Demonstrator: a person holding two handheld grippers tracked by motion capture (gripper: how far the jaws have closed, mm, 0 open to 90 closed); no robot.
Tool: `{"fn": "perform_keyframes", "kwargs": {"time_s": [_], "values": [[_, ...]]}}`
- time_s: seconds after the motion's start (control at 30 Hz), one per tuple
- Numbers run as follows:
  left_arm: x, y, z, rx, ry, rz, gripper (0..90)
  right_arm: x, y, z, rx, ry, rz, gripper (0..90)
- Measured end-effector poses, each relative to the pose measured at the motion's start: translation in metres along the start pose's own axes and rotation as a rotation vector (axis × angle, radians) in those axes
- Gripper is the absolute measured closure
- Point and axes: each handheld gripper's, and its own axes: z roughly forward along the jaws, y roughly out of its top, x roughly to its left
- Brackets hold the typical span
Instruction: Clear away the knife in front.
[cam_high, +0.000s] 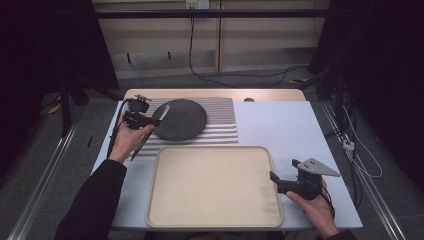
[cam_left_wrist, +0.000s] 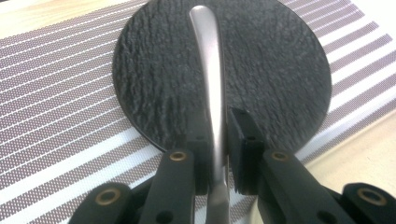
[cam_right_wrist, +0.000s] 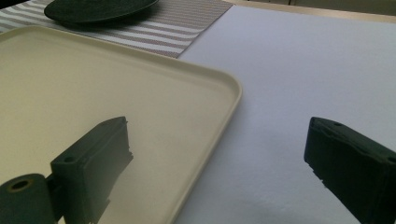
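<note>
My left gripper (cam_high: 153, 121) (cam_left_wrist: 219, 128) is shut on a slim silver piece of cutlery (cam_high: 163, 112) (cam_left_wrist: 208, 70), which it holds by the middle. The rounded handle end points away over a round dark textured plate (cam_high: 182, 119) (cam_left_wrist: 275, 60). The cutlery's other end hangs down behind the hand. The plate lies on a striped placemat (cam_high: 220, 120) (cam_left_wrist: 56, 93) at the back left of the table. My right gripper (cam_high: 278, 182) (cam_right_wrist: 219, 154) stands open and holds nothing, low over the white table just right of a beige tray (cam_high: 215, 185) (cam_right_wrist: 93, 84).
The tray is bare and takes up the front middle of the white table top (cam_high: 285, 125). The plate (cam_right_wrist: 93, 9) and placemat (cam_right_wrist: 177, 28) lie beyond its far edge. Cables run over the floor behind and to the right of the table.
</note>
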Motion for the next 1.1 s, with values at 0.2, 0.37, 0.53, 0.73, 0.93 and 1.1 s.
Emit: {"fn": "perform_keyframes", "kwargs": {"time_s": [0.2,0.37,0.53,0.73,0.93,1.1], "values": [[-0.015,-0.003,-0.011,-0.013,-0.017,0.033,80.1,0.0,0.0,0.0,0.0,-0.001,-0.005,6.7],[-0.026,-0.008,-0.013,-0.022,-0.026,0.052,80.1,0.0,0.0,-0.001,-0.001,-0.002,-0.005,6.7],[-0.037,-0.012,-0.015,-0.027,-0.04,0.068,80.1,0.0,-0.001,-0.001,0.001,-0.004,-0.005,6.7],[-0.052,-0.019,-0.017,-0.021,-0.05,0.082,80.1,0.001,-0.001,-0.002,0.002,-0.007,-0.004,6.7],[-0.062,-0.027,-0.016,0.004,-0.058,0.087,80.1,0.002,0.0,-0.002,0.003,-0.009,-0.005,6.7],[-0.07,-0.036,-0.02,0.01,-0.088,0.074,80.1,0.001,-0.001,-0.002,0.004,-0.012,-0.005,6.7]]}}
